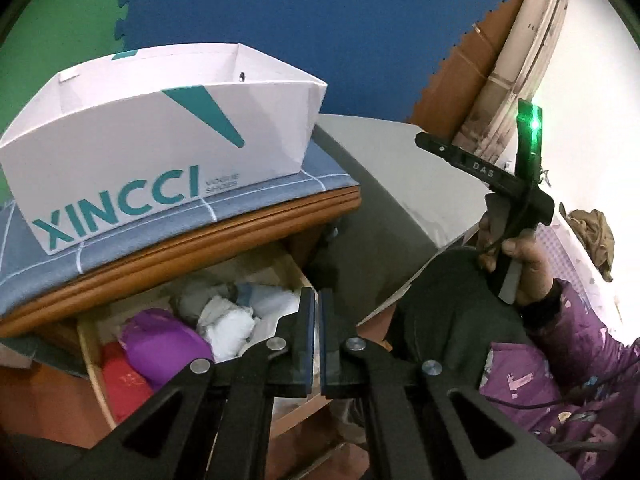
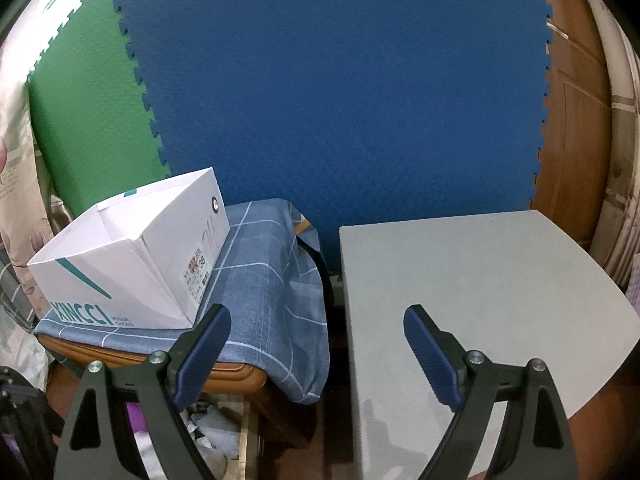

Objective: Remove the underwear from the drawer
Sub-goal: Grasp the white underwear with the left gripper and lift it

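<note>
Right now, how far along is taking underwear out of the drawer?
Done: the wooden drawer stands open, rolled purple, red and white garments inside. In hand: the left tool is shut above them; whether it pinches fabric is unclear. The right tool is open, empty. Left: no garment shows in the white cardboard shoebox.

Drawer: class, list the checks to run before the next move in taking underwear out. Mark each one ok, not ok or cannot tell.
1. Drawer pulled open: ok.
2. Clothes lying in it, uncovered: ok.
3. Left gripper fingers shut: ok.
4. Underwear caught between those fingers: cannot tell.
5. Right gripper open, nothing between its fingers: ok.
6. Box open on top: ok.
</note>
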A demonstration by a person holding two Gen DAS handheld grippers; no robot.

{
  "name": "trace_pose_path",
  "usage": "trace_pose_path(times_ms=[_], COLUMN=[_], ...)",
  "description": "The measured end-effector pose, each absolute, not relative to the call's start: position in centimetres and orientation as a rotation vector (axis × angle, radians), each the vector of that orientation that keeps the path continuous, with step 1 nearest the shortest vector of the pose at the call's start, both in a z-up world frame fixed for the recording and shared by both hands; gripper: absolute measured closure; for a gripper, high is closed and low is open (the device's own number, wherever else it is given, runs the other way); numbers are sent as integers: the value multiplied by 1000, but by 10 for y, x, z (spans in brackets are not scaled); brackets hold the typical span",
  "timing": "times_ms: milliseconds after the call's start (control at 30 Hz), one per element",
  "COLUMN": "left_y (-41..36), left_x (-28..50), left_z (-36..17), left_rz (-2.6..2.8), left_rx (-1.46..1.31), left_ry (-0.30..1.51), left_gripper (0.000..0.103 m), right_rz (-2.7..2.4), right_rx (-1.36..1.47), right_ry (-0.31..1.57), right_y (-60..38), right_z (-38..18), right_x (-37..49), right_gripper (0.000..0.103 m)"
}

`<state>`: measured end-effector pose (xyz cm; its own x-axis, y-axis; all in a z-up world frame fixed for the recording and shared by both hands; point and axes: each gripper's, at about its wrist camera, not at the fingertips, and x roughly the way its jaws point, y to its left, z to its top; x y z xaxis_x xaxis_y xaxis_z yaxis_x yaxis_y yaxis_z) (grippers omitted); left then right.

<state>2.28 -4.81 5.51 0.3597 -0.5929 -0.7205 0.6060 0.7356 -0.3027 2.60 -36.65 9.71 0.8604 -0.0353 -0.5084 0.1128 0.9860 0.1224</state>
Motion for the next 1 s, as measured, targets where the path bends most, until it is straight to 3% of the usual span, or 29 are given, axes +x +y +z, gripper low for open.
trace_pose_path(times_ms=[100, 167, 200, 233, 300, 500, 700, 767, 833, 1000], left_y=[-55, -62, -68, -73, -80, -116, -164, -180, -189, -207], left_x=[31, 28, 31, 33, 36, 35, 16, 1, -8, -2], left_z=[32, 21, 12, 5, -6, -28, -27, -23, -23, -47], left_rz=[-787, -755, -721, -702, -710, -834, -861, -890, -877, -785], left_rx=[49, 107, 141, 161, 171, 157, 338, 408, 470, 605], left_ry=[1054, 1084, 1116, 1143, 1142, 1166, 1079, 1027, 980, 972], left_gripper=[102, 95, 74, 43, 29, 27, 26, 20, 1, 1], right_rz=[-78, -79, -79, -79, -78, -77, -77, -79, -81, -82], right_rx=[148, 146, 147, 148, 148, 155, 154, 147, 149, 176], right_ry=[526, 527, 528, 528, 528, 527, 525, 529, 528, 521], right_y=[-365, -364, -364, -364, -364, -364, -363, -364, -365, -372], right_z=[98, 98, 98, 97, 97, 97, 97, 97, 97, 98], right_x=[25, 25, 26, 26, 26, 26, 26, 25, 24, 20], right_gripper=[12, 12, 12, 12, 12, 12, 12, 12, 12, 12])
